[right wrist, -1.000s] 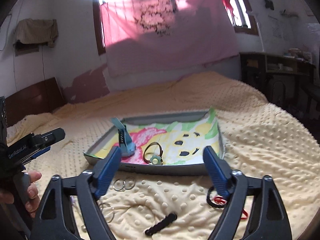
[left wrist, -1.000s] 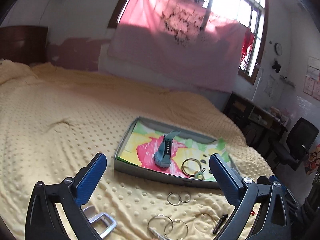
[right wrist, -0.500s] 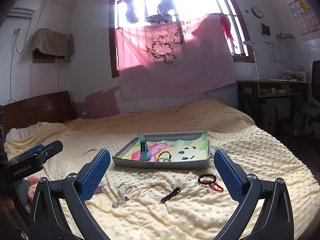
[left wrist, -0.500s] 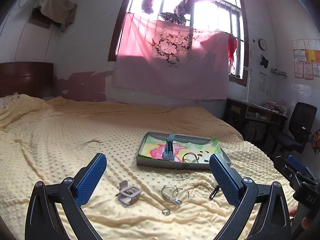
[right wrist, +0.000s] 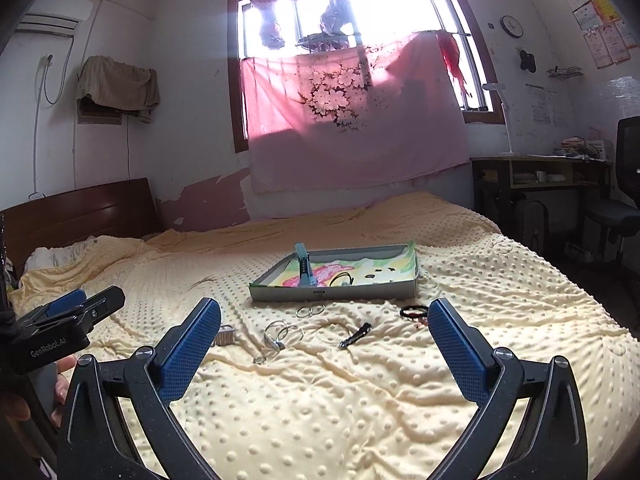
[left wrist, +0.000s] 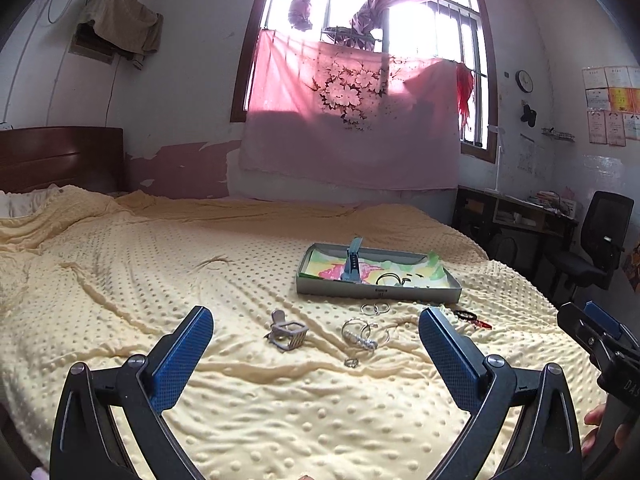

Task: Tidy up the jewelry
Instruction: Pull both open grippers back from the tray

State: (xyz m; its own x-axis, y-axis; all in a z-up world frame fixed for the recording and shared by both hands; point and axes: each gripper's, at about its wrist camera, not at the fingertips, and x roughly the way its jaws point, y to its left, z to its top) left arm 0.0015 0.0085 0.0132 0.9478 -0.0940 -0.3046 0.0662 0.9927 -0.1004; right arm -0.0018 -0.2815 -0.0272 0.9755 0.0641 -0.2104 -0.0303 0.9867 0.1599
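Note:
A grey tray (left wrist: 376, 291) (right wrist: 332, 293) with a colourful lining sits on the yellow bed; a blue watch (left wrist: 352, 266) (right wrist: 305, 270) and a dark bangle (left wrist: 388, 279) (right wrist: 343, 279) lie in it. In front of the tray lie two joined rings (left wrist: 375, 309) (right wrist: 310, 311), silver bangles (left wrist: 360, 334) (right wrist: 280, 334), a small ring (left wrist: 351, 363) (right wrist: 259, 359), a silver clip (left wrist: 289, 335) (right wrist: 225, 335), a black clip (right wrist: 355, 336) and a black-and-red band (left wrist: 472, 317) (right wrist: 413, 312). My left gripper (left wrist: 316, 344) and right gripper (right wrist: 324, 336) both stand open and empty, well back from the jewelry.
The dotted yellow blanket (left wrist: 160, 280) covers the whole bed. A dark headboard (left wrist: 60, 158) is at the left, a desk (left wrist: 516, 216) and black office chair (left wrist: 592, 248) at the right. A person's hand holds each gripper's handle at the frame edges.
Both grippers have pulled back from the tray and tilted up, so the tray and loose jewelry look smaller and farther. The right jaws widened a little.

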